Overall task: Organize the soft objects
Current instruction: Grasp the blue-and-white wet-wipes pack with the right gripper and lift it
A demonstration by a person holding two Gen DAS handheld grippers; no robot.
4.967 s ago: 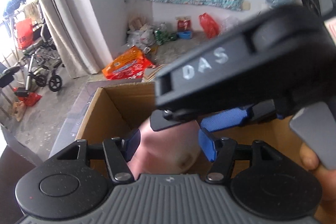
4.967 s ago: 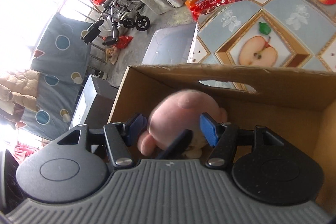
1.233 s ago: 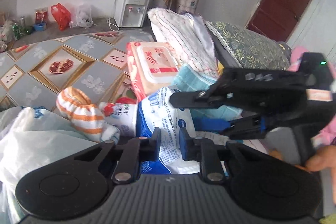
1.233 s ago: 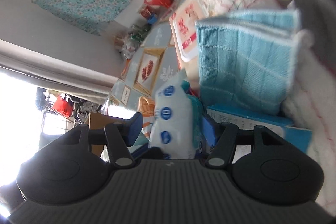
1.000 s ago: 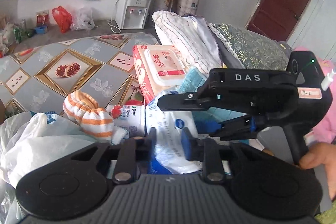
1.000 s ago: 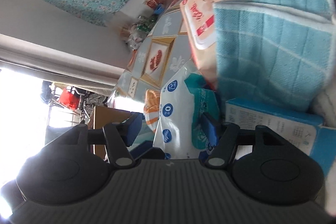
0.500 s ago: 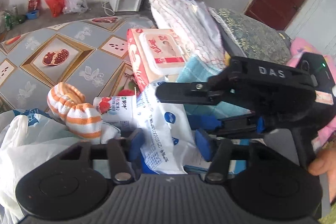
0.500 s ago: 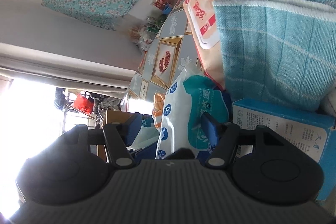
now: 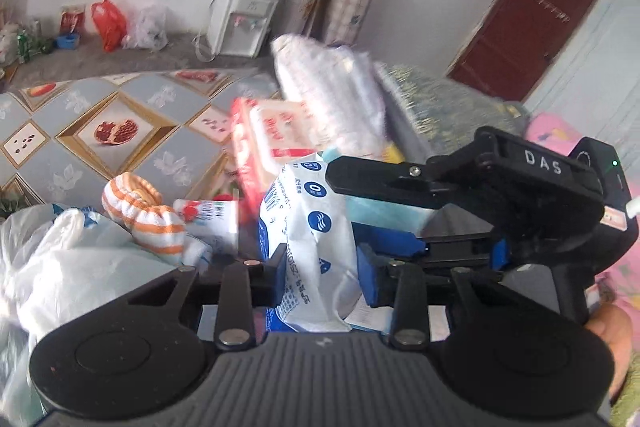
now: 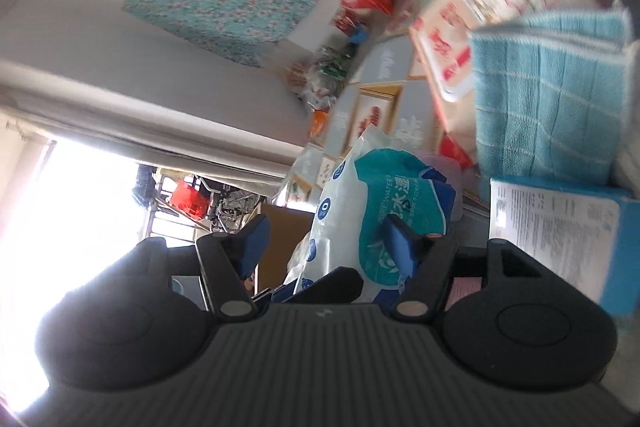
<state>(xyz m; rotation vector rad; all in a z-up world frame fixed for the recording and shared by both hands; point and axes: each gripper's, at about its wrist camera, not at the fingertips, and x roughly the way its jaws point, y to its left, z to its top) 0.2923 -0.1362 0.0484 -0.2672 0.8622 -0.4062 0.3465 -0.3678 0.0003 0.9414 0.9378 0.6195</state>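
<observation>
left claw (image 9: 320, 277): spread apart, blue pads either side of the soft white-and-blue plastic wipes pack (image 9: 310, 239), no firm pinch visible
right claw (image 10: 326, 247): released, fingers wide, one blue pad against the pack's teal face (image 10: 384, 211), other pad clear of it
wipes pack: upright between both claws, above the clutter on the fruit-patterned bench (image 9: 120, 131)
neighbours: orange-and-white striped knitted roll (image 9: 140, 215) to its left, beside a crumpled white plastic bag (image 9: 60, 267); red-and-white flat wipes packet (image 9: 276, 131) behind; folded teal checked cloth (image 10: 548, 99) over a blue printed carton (image 10: 560, 231)
blur: far items smeared
</observation>
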